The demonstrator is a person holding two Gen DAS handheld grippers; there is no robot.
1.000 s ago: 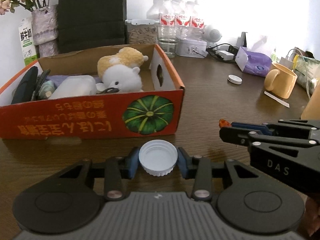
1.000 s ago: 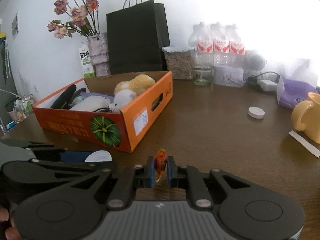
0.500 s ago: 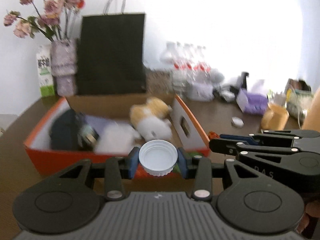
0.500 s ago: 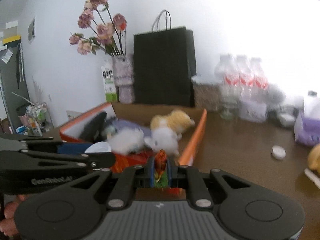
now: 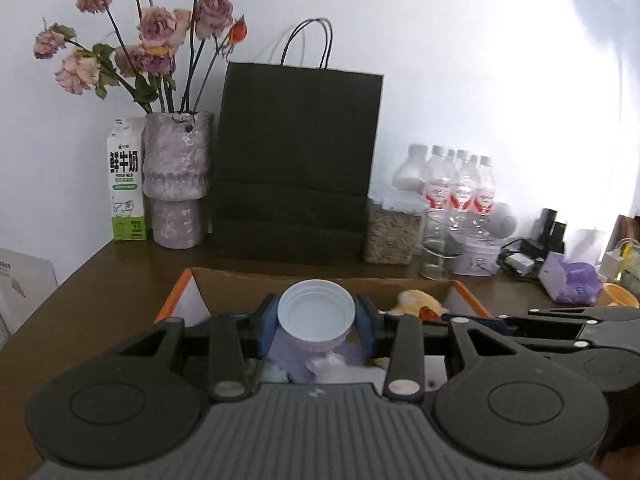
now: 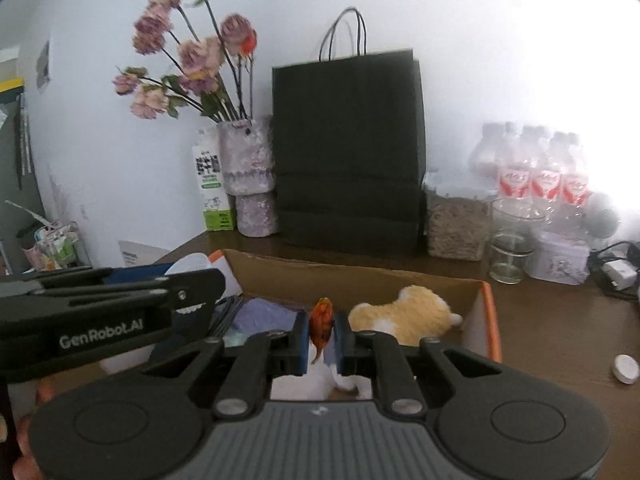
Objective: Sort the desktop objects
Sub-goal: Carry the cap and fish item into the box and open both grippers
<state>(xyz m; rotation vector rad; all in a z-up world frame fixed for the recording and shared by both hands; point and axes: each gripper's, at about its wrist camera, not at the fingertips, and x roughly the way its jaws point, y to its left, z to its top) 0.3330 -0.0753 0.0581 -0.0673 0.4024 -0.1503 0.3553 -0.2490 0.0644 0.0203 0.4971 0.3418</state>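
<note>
Here the brown desk (image 5: 100, 280) runs back to a white wall, and along its far edge stand a milk carton (image 5: 126, 178), a mauve vase (image 5: 176, 184) of dried roses, a tall black paper bag (image 5: 296, 160), a jar of grain (image 5: 394, 230), an empty glass (image 5: 436, 254) and a pack of water bottles (image 5: 460, 190). Nearer, toward the desk's left edge, sits the orange cardboard box (image 6: 490, 320), open on top, with a yellow plush toy (image 6: 404, 314) lying against its right wall and a purple cloth (image 6: 260, 314) at its middle. Both grippers hover above the box, side by side. The left gripper (image 5: 316, 318) is clenched on a white lid (image 5: 316, 314), hollow side facing the camera. The right gripper (image 6: 322, 330) is clamped tight on a small orange trinket (image 6: 321, 320), held edge-on above the plush. A small white cap (image 6: 626, 368) lies on the desk, right of the box.
</note>
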